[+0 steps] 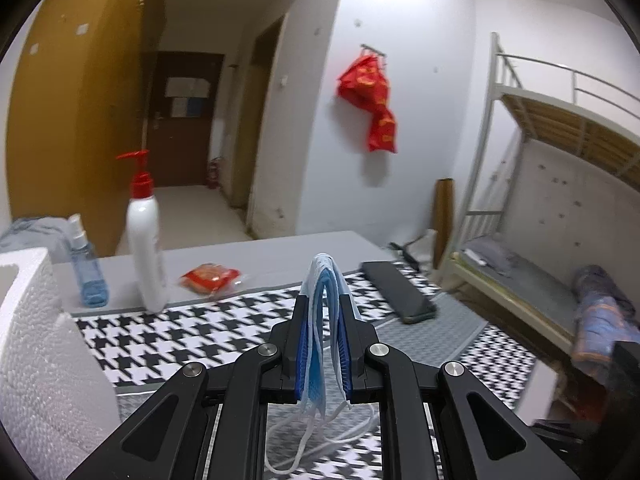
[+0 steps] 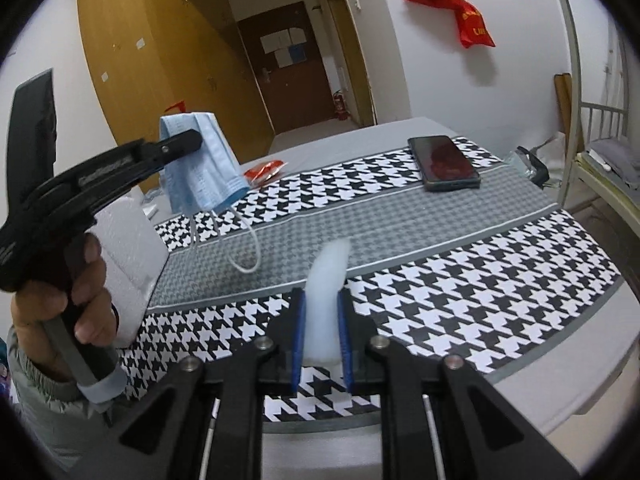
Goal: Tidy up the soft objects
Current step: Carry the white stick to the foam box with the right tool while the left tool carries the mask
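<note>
My left gripper (image 1: pixel 323 300) is shut on a folded blue face mask (image 1: pixel 320 320), held above the houndstooth mat (image 1: pixel 180 336); its white ear loops (image 1: pixel 320 440) hang below the jaws. In the right wrist view the left gripper (image 2: pixel 192 140) holds the mask (image 2: pixel 200 168) in the air at the left, loops dangling. My right gripper (image 2: pixel 322 300) is shut on a soft white foam piece (image 2: pixel 326 292) that sticks up between the blue pads, above the mat (image 2: pixel 480 280).
A white foam box (image 1: pixel 28 340) stands at the left. A white pump bottle (image 1: pixel 146 236), a blue spray bottle (image 1: pixel 90 268) and a red packet (image 1: pixel 210 276) sit behind the mat. A black phone (image 2: pixel 444 162) lies at the mat's far right. A bunk bed (image 1: pixel 540 200) stands right.
</note>
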`<state>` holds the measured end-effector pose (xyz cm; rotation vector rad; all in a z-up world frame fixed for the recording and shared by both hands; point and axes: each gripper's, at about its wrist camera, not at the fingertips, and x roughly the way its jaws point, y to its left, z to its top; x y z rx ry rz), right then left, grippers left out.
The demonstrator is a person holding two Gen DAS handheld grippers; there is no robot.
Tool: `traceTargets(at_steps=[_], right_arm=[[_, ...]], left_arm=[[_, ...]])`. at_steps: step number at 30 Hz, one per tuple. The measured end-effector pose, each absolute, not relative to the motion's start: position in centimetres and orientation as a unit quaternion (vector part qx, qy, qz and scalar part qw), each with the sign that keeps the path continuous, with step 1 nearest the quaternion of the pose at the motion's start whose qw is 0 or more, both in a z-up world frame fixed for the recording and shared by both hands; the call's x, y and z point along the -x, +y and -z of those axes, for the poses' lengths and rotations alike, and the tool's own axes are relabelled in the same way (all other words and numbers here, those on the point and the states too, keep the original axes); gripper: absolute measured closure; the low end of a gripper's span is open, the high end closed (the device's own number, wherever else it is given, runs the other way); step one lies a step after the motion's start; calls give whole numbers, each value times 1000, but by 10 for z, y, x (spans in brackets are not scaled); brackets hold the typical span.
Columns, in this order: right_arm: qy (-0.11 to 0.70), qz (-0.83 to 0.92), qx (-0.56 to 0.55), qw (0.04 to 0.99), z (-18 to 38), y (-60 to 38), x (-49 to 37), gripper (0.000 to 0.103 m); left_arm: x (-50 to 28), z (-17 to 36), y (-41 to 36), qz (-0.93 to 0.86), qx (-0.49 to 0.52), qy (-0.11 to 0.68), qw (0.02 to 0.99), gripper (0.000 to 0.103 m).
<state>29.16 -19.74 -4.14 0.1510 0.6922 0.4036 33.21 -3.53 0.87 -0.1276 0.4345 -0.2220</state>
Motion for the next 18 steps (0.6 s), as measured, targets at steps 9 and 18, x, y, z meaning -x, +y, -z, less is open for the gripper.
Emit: traceTargets(at_steps=[9, 18], right_arm=[[319, -220, -77, 919, 34, -197, -289, 84], [312, -242, -92, 914, 34, -200, -290, 84]], left_arm=[[-300, -17, -32, 111, 42, 216, 969, 89], [-278, -17, -19, 89, 37, 227, 969, 89]])
